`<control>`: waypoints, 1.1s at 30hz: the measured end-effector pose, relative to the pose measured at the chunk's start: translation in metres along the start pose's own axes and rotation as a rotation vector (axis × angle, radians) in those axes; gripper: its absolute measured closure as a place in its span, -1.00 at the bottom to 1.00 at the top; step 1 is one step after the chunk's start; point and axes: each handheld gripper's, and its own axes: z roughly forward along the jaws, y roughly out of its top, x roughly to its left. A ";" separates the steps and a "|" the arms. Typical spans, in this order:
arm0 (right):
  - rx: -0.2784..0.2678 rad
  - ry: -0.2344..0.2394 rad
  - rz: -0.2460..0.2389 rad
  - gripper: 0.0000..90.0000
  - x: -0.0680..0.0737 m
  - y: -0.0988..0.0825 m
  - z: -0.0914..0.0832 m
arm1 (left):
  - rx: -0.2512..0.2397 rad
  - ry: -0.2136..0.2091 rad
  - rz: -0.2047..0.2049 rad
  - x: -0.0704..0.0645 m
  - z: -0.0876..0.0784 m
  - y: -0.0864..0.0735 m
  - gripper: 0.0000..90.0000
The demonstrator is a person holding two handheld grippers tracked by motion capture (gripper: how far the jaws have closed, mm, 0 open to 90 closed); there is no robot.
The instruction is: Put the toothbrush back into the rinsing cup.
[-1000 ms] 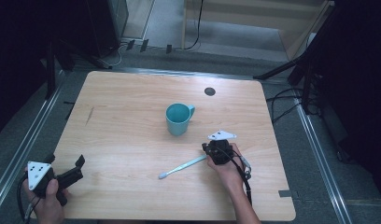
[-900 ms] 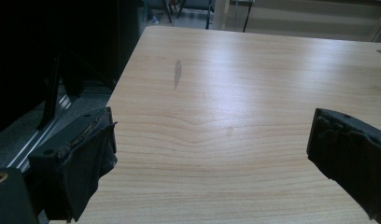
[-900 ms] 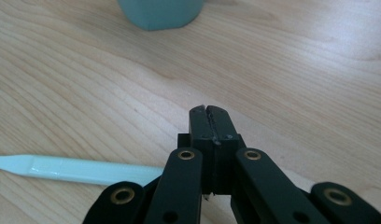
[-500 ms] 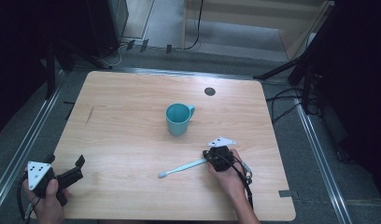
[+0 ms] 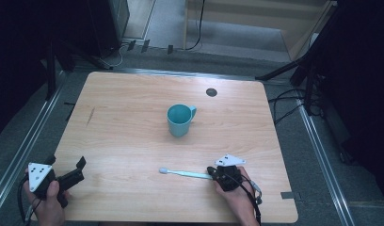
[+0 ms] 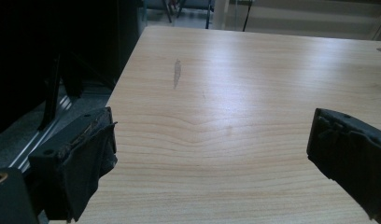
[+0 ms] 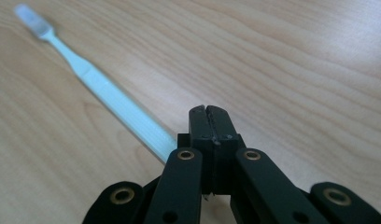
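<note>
A pale blue toothbrush (image 5: 185, 173) lies flat on the wooden table (image 5: 133, 108) near the front edge, its head pointing left. My right gripper (image 5: 212, 172) sits at the handle's right end with its jaws shut. In the right gripper view the closed tips (image 7: 211, 112) hover just over the wood while the toothbrush (image 7: 104, 91) runs under the left side of the jaws, its handle end hidden there. Whether the jaws pinch it I cannot tell. A teal mug (image 5: 180, 120) stands upright mid-table. My left gripper (image 5: 66, 162) rests open at the front left corner, with only bare wood between its jaws (image 6: 212, 135).
A small dark round hole (image 5: 211, 92) marks the table's far right. A dark scuff (image 5: 90, 116) marks the wood at the left. Metal rails run along both table sides, and cables and stands lie on the floor beyond.
My right gripper has moved toward the front edge and slightly down. The toothbrush's handle end swung with it, so the brush now lies nearly level instead of slanting up to the right. The left gripper stayed still.
</note>
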 end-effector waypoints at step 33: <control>0.036 0.062 -0.076 0.75 0.039 -0.010 -0.025 | 0.001 -0.004 -0.007 0.001 0.000 0.000 -0.97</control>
